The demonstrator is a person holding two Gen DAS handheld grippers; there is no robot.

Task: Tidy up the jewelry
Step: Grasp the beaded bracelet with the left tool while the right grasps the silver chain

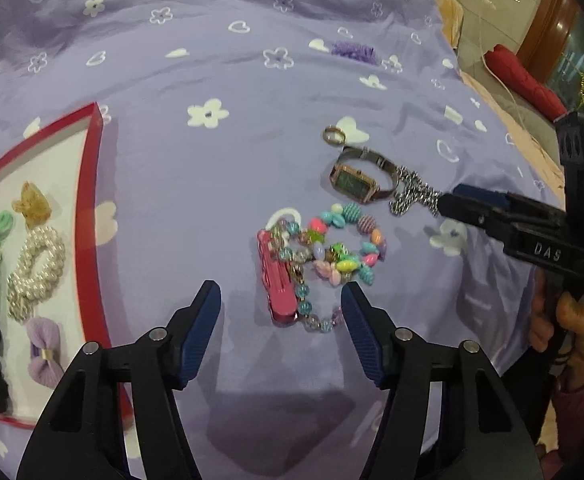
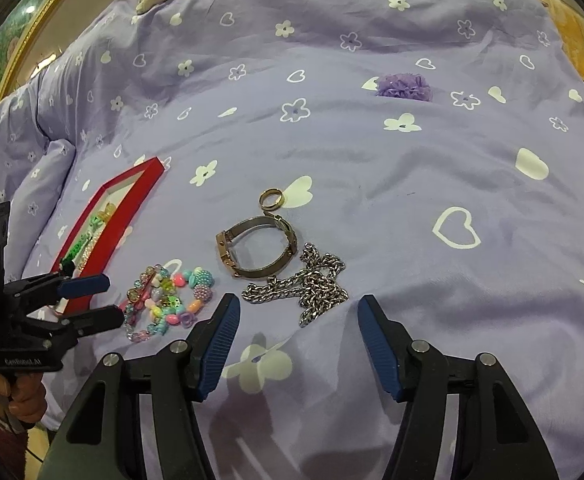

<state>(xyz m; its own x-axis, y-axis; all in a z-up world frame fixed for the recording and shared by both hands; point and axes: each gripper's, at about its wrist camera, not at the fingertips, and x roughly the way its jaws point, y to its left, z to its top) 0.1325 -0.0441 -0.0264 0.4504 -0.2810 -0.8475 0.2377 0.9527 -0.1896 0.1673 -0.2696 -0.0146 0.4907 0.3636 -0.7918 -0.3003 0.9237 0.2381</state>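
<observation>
Landmark: the watch (image 1: 362,178), lying on the purple bedspread (image 1: 220,184); everything below is placed from it.
Red tray (image 1: 94,184): far left of the watch, already holding a pearl scrunchie (image 1: 36,272), a lilac bow (image 1: 44,354) and other hair pieces.
Left tongs (image 1: 281,334): left of and nearer than the watch, jaws partly open with nothing between the pads, poised over the pink clip (image 1: 277,280).
Bead bracelets (image 1: 332,256): just left of and nearer than the watch, tangled against the clip.
Ring (image 1: 334,135): just beyond the watch.
Chain (image 2: 304,286): touching the watch on its right.
Right tongs (image 2: 298,342): right of the watch, half open, empty, tips near the chain.
Purple flower (image 2: 404,86): well beyond the watch.
Risk, left: the clip may drag beads along, since the strands overlap it.
Risk, right: the chain may slip from a partial pinch or tug the watch, because the links rest against it.
</observation>
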